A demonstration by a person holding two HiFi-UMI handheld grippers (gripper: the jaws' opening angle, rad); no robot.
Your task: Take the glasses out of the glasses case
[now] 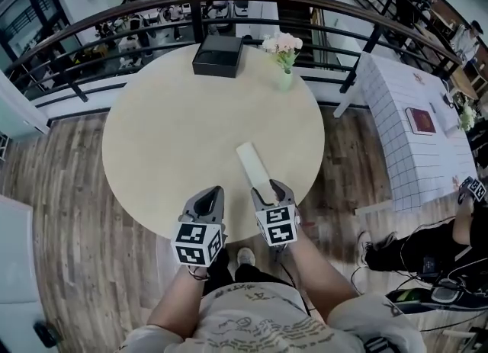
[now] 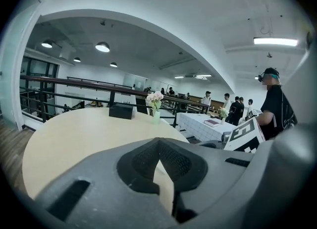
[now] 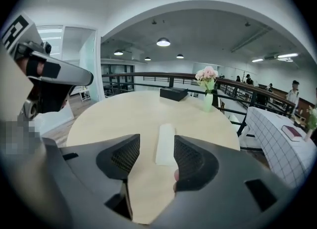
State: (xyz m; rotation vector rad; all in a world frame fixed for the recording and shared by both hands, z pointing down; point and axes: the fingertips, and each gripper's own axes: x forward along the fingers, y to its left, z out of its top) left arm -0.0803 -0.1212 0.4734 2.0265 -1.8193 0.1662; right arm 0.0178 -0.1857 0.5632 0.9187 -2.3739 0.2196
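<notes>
Cream round counter (image 1: 175, 138), matte and mostly bare, on a grey-brown wood-plank floor (image 1: 61, 191). Curved dark metal railing (image 1: 114, 20) runs behind it, with a lower level of desks beyond. Black rectangular box (image 1: 217, 56) sits at the far edge. Pale green vase of pink flowers (image 1: 284, 50) is just right of it, apart from it. White oblong glasses case (image 1: 254, 162) lies flat on the near-right part, looks closed, long axis running away from the person.

Right gripper (image 1: 273, 187) is at the case's near end, fingers (image 3: 190, 159) spread apart, case lined up in the gap, pads not pressing on it. Left gripper (image 1: 212, 193) is over the near edge, fingers (image 2: 143, 161) together, nothing between them.

White grid-pattern clothed table (image 1: 404, 153) stands to the right, with a dark red book (image 1: 420, 120) on it. Round ceiling lamps (image 2: 102, 47) are lit. Several people (image 2: 237, 108) stand beyond that table.
</notes>
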